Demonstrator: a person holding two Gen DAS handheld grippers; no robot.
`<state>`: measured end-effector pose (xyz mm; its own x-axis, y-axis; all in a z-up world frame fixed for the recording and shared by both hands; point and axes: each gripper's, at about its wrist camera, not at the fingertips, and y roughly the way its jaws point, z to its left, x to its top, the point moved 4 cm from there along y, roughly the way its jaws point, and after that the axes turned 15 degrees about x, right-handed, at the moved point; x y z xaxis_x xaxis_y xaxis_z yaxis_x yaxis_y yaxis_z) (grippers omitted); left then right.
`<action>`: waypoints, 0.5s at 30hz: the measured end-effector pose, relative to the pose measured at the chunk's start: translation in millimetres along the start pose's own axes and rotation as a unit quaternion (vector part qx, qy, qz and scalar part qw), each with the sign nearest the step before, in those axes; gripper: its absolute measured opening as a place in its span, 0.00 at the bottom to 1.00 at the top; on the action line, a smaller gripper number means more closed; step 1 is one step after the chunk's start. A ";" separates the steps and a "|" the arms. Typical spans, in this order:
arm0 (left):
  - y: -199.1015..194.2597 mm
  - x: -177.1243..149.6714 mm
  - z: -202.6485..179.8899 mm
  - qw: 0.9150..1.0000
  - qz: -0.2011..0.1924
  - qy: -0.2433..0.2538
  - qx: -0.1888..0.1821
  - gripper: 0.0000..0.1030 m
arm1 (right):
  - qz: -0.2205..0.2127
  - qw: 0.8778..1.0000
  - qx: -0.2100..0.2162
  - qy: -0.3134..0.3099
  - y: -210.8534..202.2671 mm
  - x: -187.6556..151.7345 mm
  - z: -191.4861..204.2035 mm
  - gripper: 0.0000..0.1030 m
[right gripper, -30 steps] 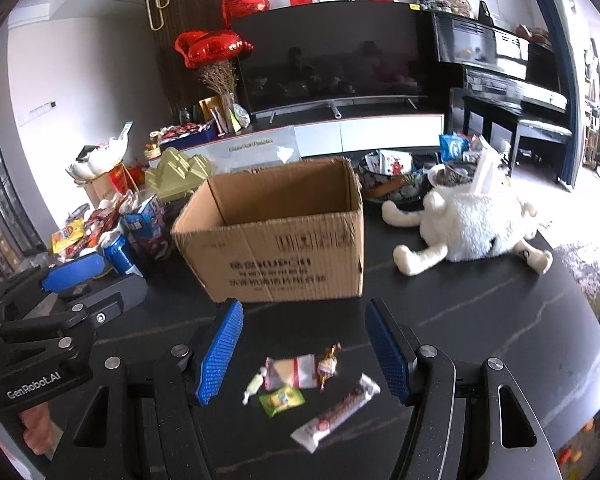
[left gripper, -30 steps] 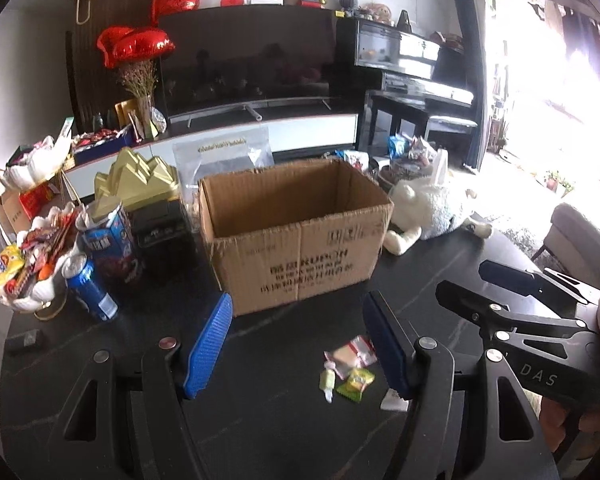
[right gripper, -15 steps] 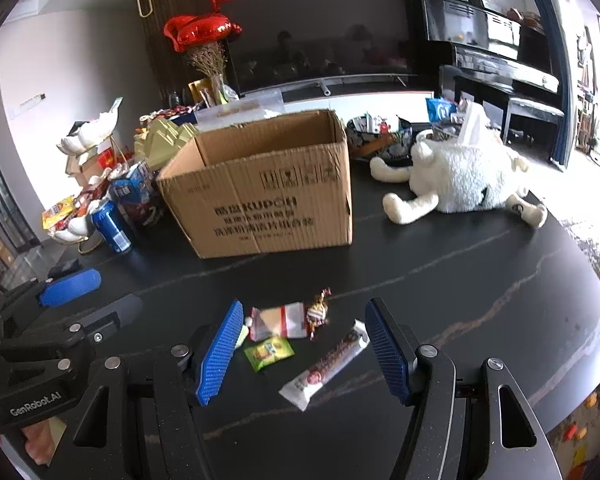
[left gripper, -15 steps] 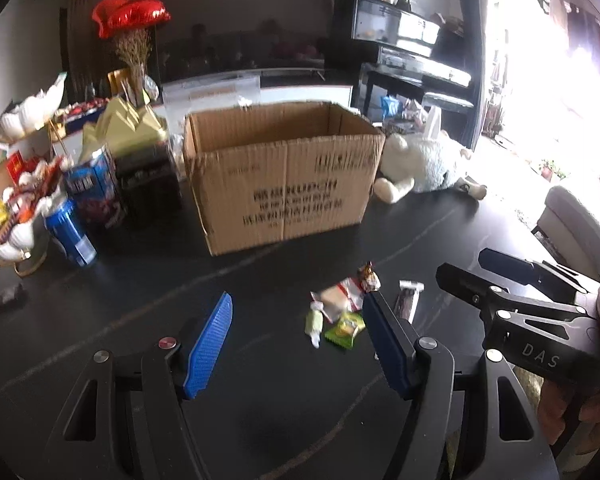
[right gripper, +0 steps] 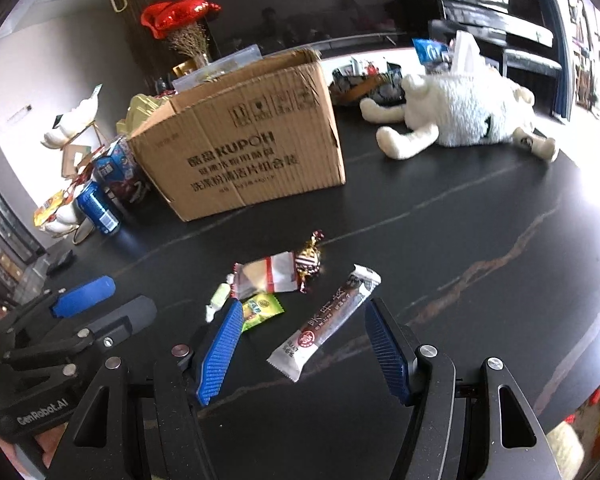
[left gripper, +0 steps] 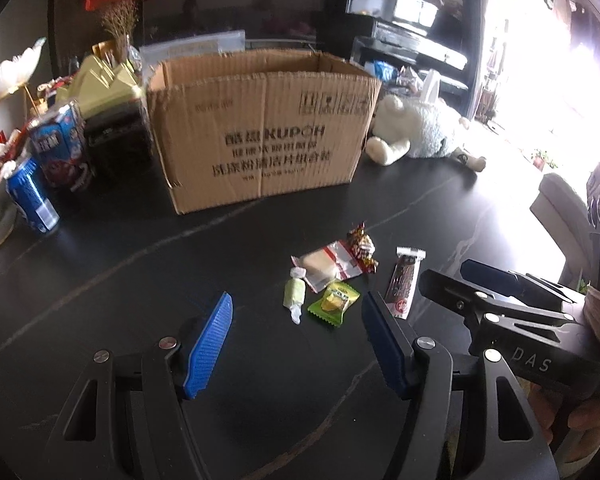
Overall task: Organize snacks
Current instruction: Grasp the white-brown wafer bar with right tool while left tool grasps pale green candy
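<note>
Several small snacks lie on the black table in front of an open cardboard box [left gripper: 260,128] [right gripper: 244,152]. They are a pale green candy [left gripper: 293,295], a green packet [left gripper: 334,304], a red-and-white packet [left gripper: 327,266], a red-gold twist candy [left gripper: 362,246] and a long brown bar [left gripper: 404,282]. My left gripper [left gripper: 298,304] is open just above the table, with the green candy and green packet ahead between its blue fingers. My right gripper [right gripper: 305,312] is open over the bar [right gripper: 327,320], which lies on the table untouched.
Left of the box stand a blue can [left gripper: 32,196], a blue snack carton [left gripper: 60,148] and white dishes of sweets. A white plush toy [right gripper: 472,116] lies at the back right. The table's rounded edge [right gripper: 580,344] runs close on the right.
Both grippers have come down toward the table and tipped up a little. The snacks and the box now look larger and nearer. The jaws stay about as wide.
</note>
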<state>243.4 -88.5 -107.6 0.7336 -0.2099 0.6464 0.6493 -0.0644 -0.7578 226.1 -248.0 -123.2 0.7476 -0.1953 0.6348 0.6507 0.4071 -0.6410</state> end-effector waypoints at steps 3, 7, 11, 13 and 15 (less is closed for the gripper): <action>11.2 -2.5 -2.6 1.000 0.012 0.001 -0.006 0.60 | 0.006 1.000 0.005 0.017 9.3 -3.6 -7.4 0.62; 26.9 -4.9 -4.7 1.000 0.025 0.001 -0.013 0.57 | 0.015 0.999 0.011 0.031 19.8 -7.0 -12.1 0.57; 39.3 -4.4 -6.7 0.999 0.031 0.005 -0.014 0.52 | 0.018 0.999 0.018 0.040 27.2 -9.4 -16.1 0.55; 46.0 -4.4 -8.1 0.999 0.035 0.004 -0.018 0.49 | 0.018 0.999 0.017 0.042 30.4 -10.4 -17.8 0.54; 50.9 -4.4 -10.6 0.999 0.038 0.005 -0.023 0.45 | 0.018 0.999 0.018 0.046 33.3 -11.1 -20.2 0.53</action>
<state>271.1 -101.2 -149.9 0.7783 -0.2253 0.5861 0.5818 -0.0926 -0.8081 242.1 -250.4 -160.3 0.7802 -0.2615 0.5682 0.6197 0.4459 -0.6458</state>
